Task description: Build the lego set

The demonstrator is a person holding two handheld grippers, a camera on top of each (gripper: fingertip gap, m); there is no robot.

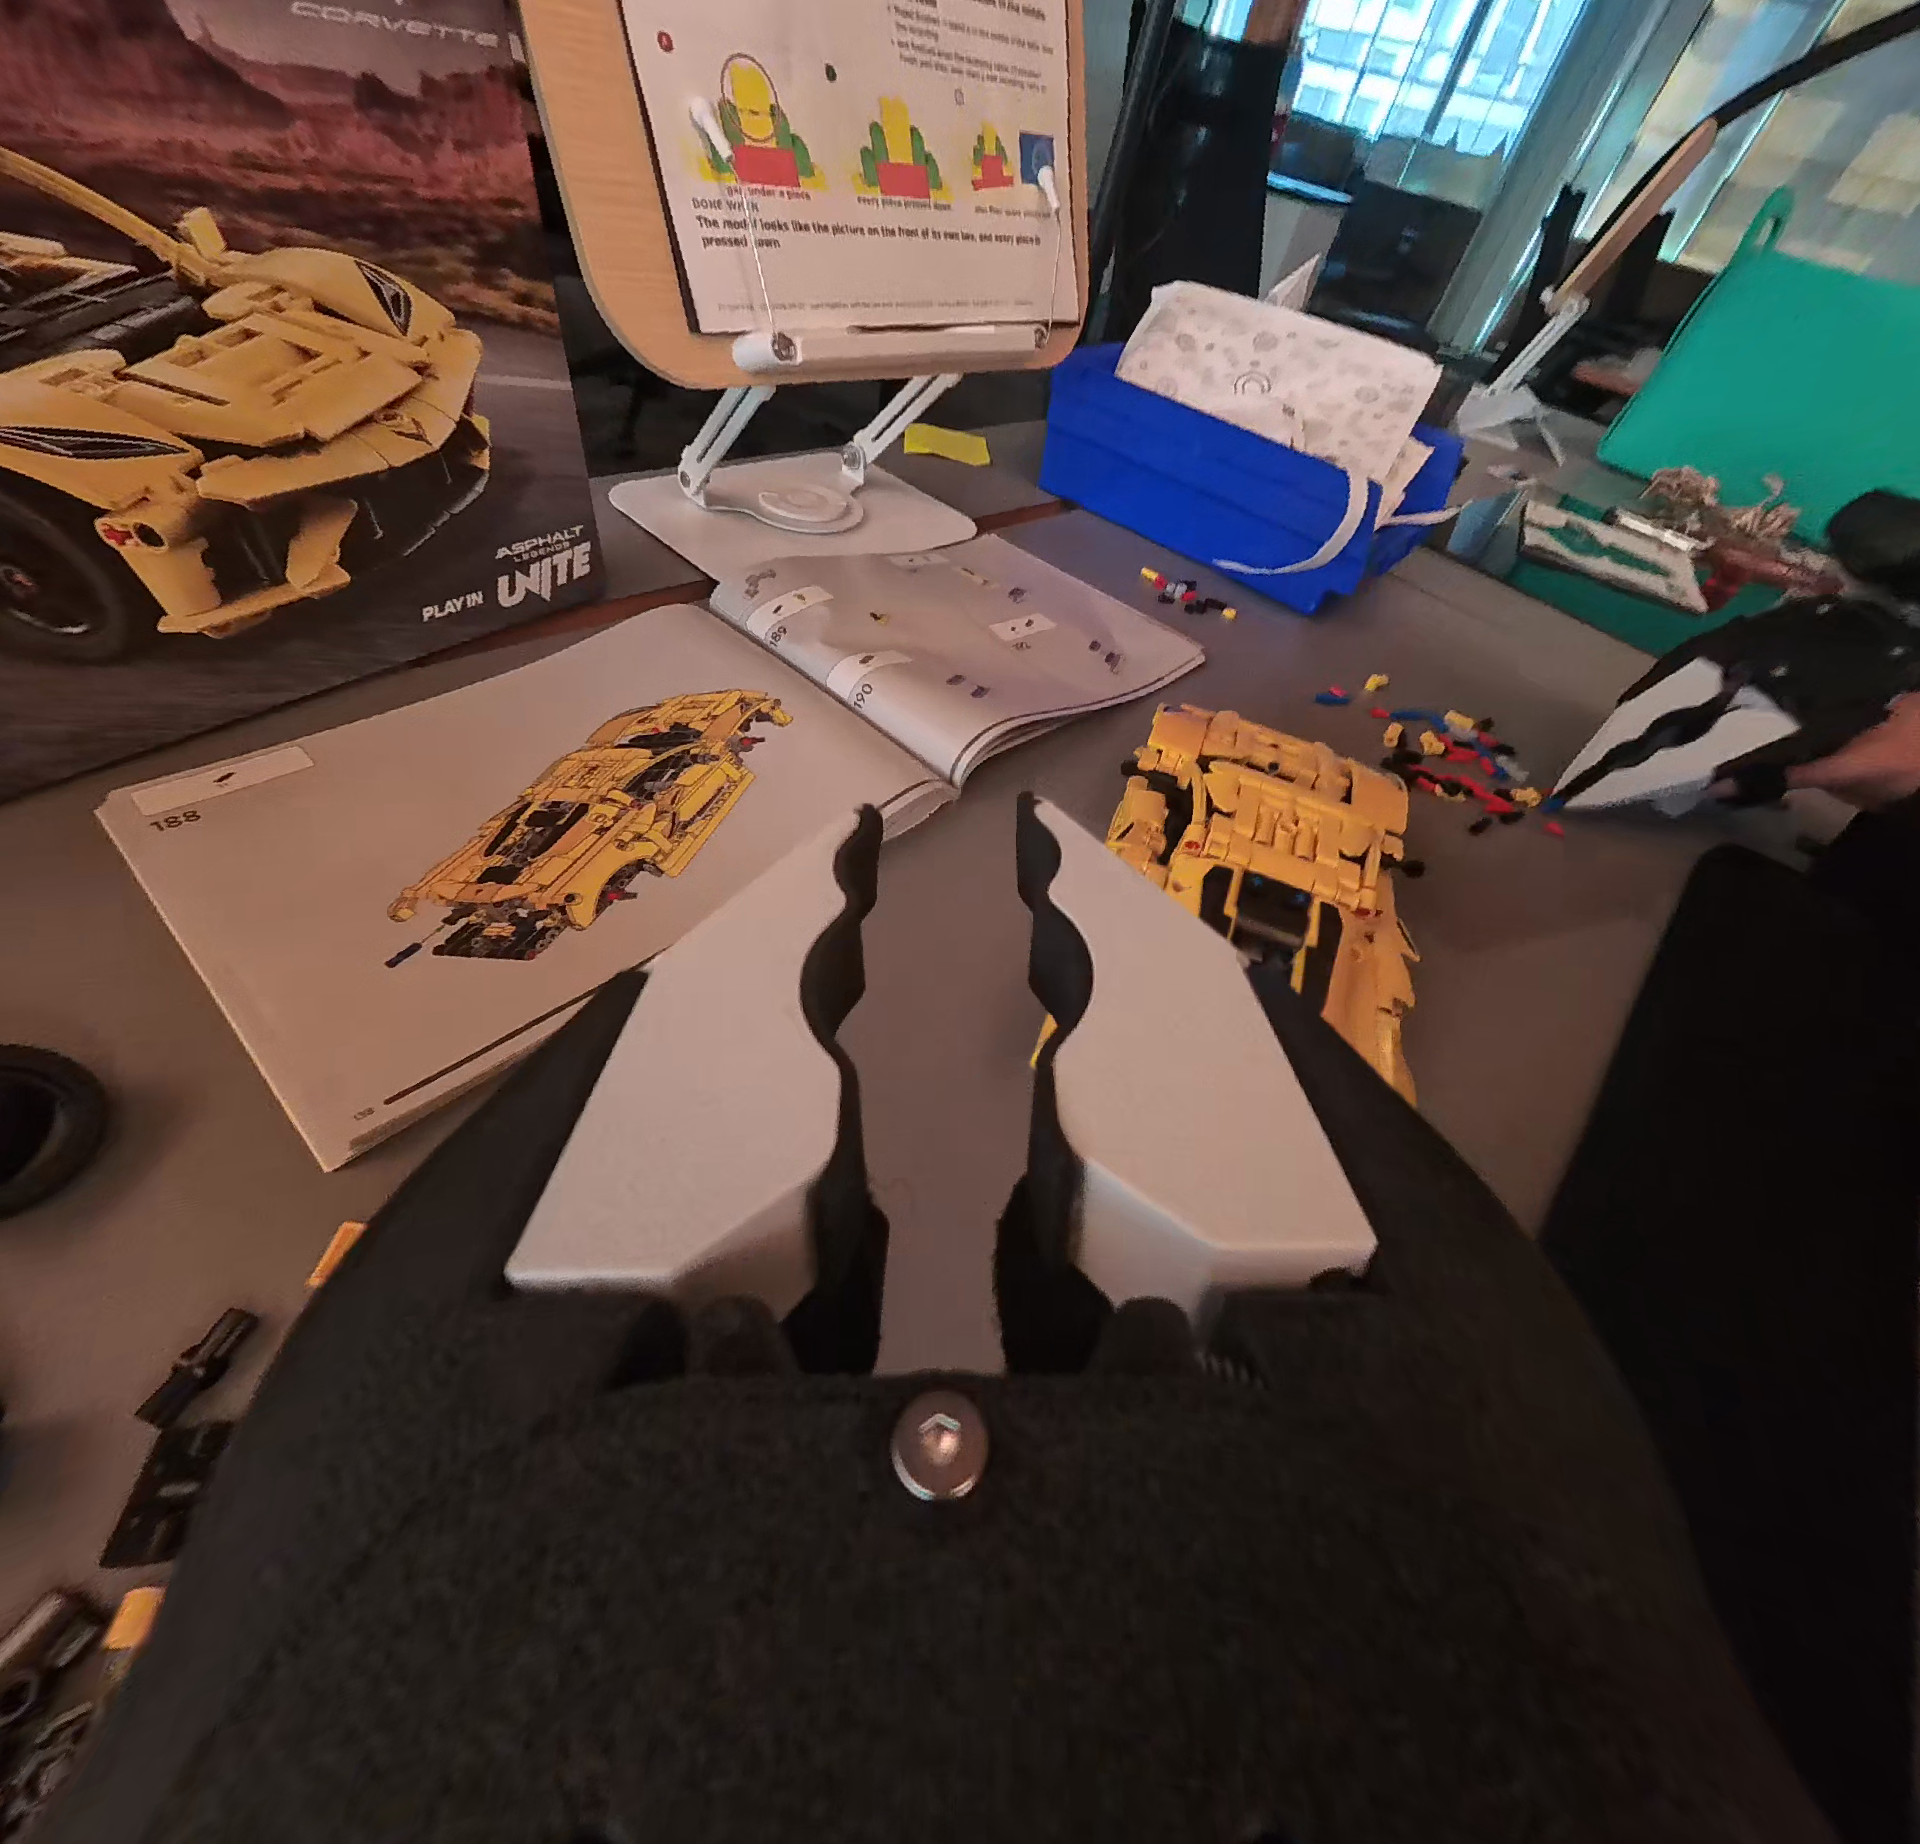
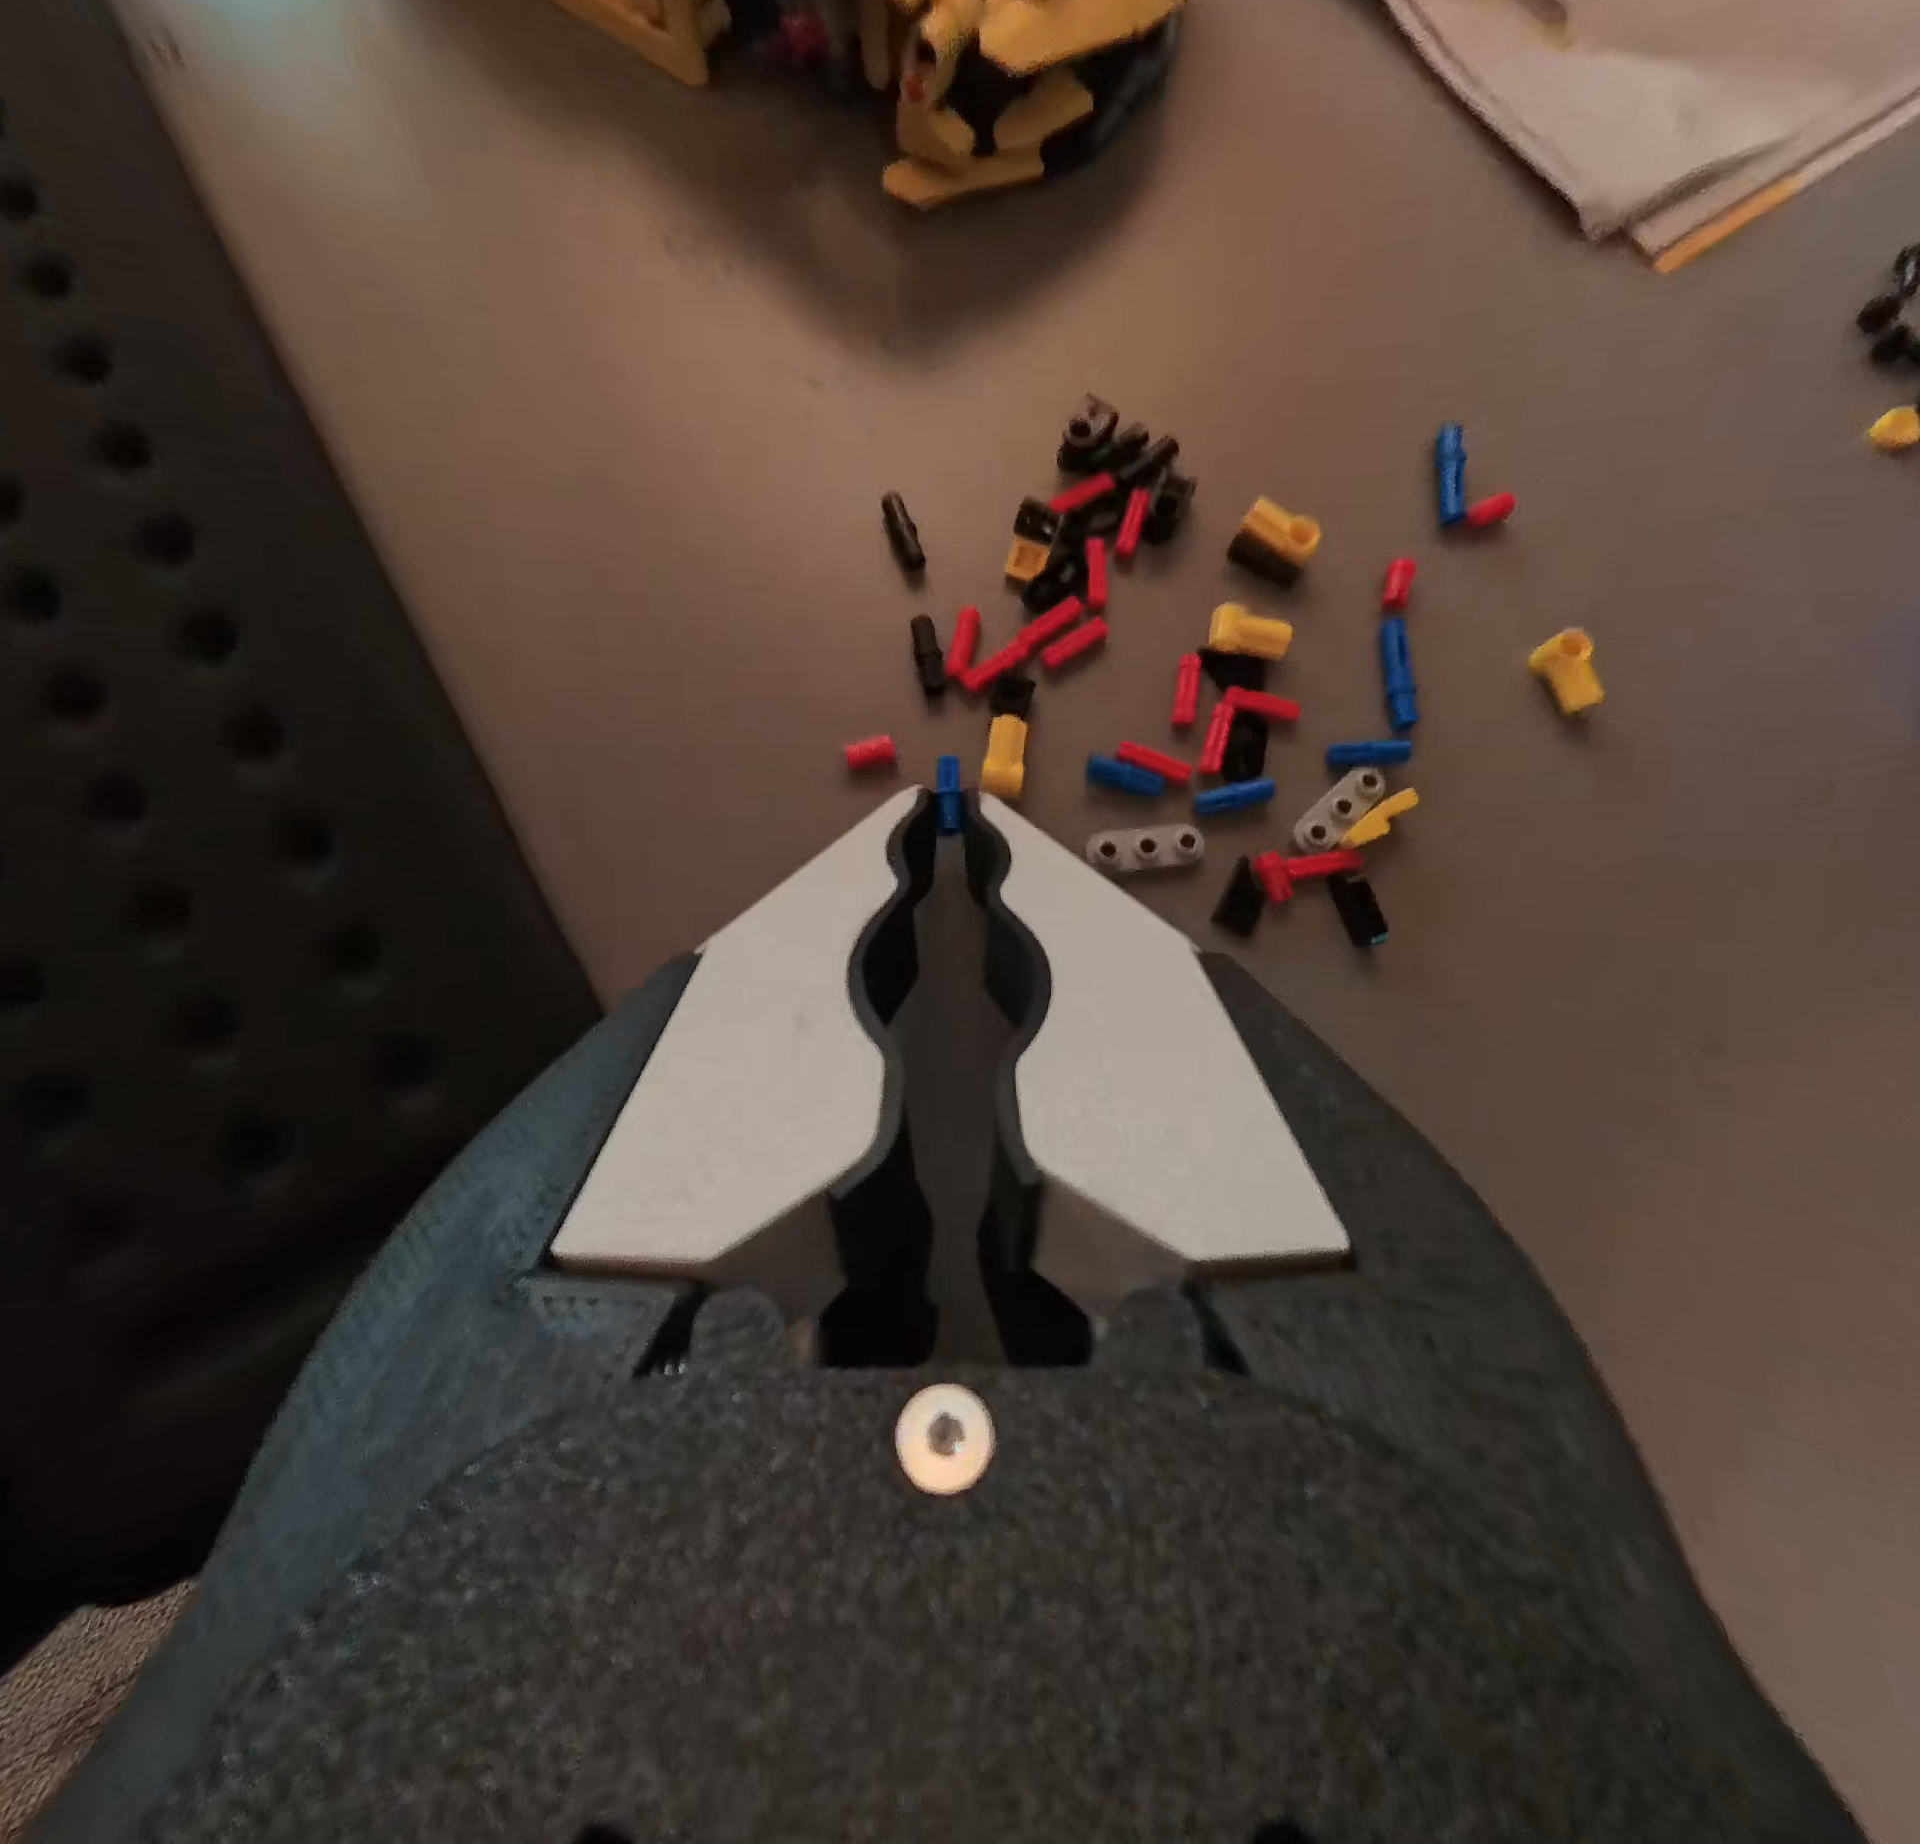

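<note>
My right gripper (image 2: 948, 807) is shut on a small blue pin (image 2: 947, 795) at its fingertips, at the near edge of a scatter of small red, blue, black and yellow pieces (image 2: 1174, 672) on the grey table. The other view shows it at the far right (image 1: 1558, 802) with a blue bit at its tip. My left gripper (image 1: 948, 823) is open and empty above the table, between the open instruction booklet (image 1: 499, 838) and the yellow car model (image 1: 1278, 859). The model's end also shows at the top of the right wrist view (image 2: 997, 59).
The set's box (image 1: 260, 340) stands at the back left. A document stand (image 1: 831, 163) and a blue bin (image 1: 1226, 485) with a patterned bag are behind the booklet. Loose black and yellow parts (image 1: 177, 1431) lie near left. A black perforated surface (image 2: 156, 755) borders the table. The grippers' ends are close to 45 cm from one another. The yellow car model (image 1: 1278, 859) lies some 15 cm from my left tips, 30 cm from my right tips.
</note>
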